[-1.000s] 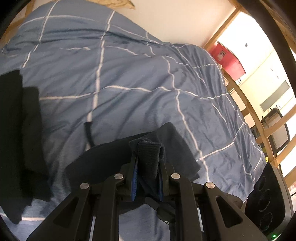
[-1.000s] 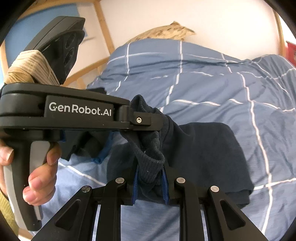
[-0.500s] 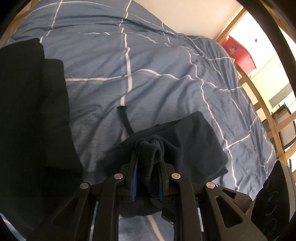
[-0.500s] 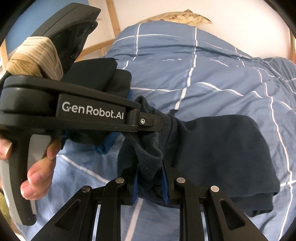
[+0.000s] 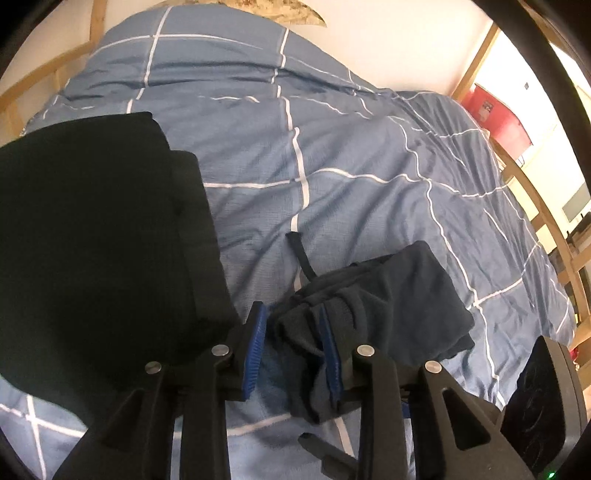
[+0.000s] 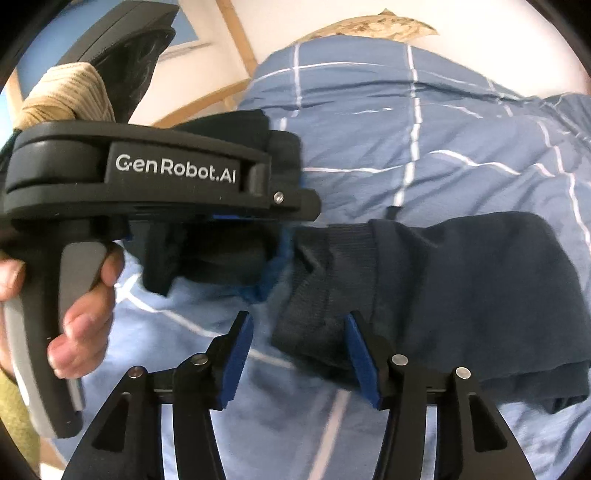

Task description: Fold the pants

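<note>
The folded navy pants (image 5: pixel 399 295) lie on the blue checked duvet (image 5: pixel 332 129), their ribbed waistband (image 6: pixel 325 280) towards me. My left gripper (image 5: pixel 290 310) is opening, with the bunched waistband loose between its blue pads and resting against the right one. My right gripper (image 6: pixel 297 319) is opening wider, and the waistband edge lies by its right pad with no squeeze on it. In the right wrist view a hand (image 6: pixel 81 314) holds the left gripper's body (image 6: pixel 147 177) just left of the pants. A dark drawstring (image 5: pixel 299 251) trails out onto the duvet.
A folded black garment (image 5: pixel 92 240) lies on the duvet left of the pants, close to the left gripper. A patterned pillow (image 6: pixel 373 26) sits at the head by the wall. Wooden bed rails (image 5: pixel 546 229) and a red box (image 5: pixel 498 114) stand to the right.
Both grippers have let go of the waistband, which has dropped and slumped onto the duvet. Both moved down and towards the black garment, which now fills more of the left view.
</note>
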Motion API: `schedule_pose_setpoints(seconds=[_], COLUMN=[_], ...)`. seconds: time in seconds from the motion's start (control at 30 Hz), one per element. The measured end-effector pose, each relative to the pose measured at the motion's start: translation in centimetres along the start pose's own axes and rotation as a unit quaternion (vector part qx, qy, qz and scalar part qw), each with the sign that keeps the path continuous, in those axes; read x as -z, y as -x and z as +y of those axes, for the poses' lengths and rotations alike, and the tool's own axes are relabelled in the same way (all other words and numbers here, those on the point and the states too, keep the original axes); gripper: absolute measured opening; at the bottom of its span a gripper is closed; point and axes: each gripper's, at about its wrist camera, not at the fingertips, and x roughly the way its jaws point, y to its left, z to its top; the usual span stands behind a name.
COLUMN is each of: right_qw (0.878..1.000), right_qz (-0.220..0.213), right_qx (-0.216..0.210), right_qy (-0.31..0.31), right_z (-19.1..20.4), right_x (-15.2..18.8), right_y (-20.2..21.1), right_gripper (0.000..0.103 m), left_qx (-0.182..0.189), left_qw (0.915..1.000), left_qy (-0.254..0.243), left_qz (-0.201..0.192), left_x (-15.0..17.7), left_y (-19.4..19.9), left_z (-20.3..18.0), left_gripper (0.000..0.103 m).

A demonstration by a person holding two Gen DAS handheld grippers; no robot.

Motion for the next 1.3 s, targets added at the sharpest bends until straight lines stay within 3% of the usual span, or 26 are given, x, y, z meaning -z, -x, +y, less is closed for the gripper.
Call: schedule_pose_setpoints(seconds=[0.13,0.27,0.47,0.67,0.83,1.07,1.27,1.3], right_qw=[0.999,0.998,0.995,0.992,0.992,0.989,0.991,0.992], right_qz=[-0.012,-0.051,-0.061,-0.061,-0.063,-0.093,-0.086,-0.08], right_qx=[-0.026,0.022,0.074,0.1,0.097,0.109,0.101,0.101], right_qy=[-0.015,-0.028,-0.043,-0.053,-0.046,-0.029,-0.001,0.0], right_z=[-0.2,-0.6,-2.1,-3.5,-3.2,-2.6,-1.9,-1.8], right_x=[0.2,0.7,1.8,2.1,2.3,2.9,1.9,1.8], right_y=[1.3,2.6,3.5,3.2,3.5,4.9,3.0,2.6], right_gripper=[0.054,0.054,0.054,0.054,0.054,0.054,0.052,0.048], left_qx=[-0.002,0.021,0.035,-0.063,-0.078,-0.066,-0.079,-0.078], left_qw=[0.9999,0.9992,0.9985,0.9974,0.9961,0.9973,0.9942,0.9944], left_qy=[-0.004,0.005,0.021,0.004,0.004,-0.013,-0.066,-0.064], left_qz=[0.01,0.034,0.038,0.034,0.042,-0.03,-0.032,-0.03], left_x=[0.2,1.1,2.5,3.5,5.1,6.2,6.9,7.2], left_y=[0.2,-1.0,-2.9,-3.6,-3.4,1.1,2.2,2.2], left_z=[0.1,0.4,0.2,-0.3,0.3,-0.7,-2.5,-2.4], left_gripper=[0.029,0.028,0.028,0.021,0.021,0.021,0.022,0.022])
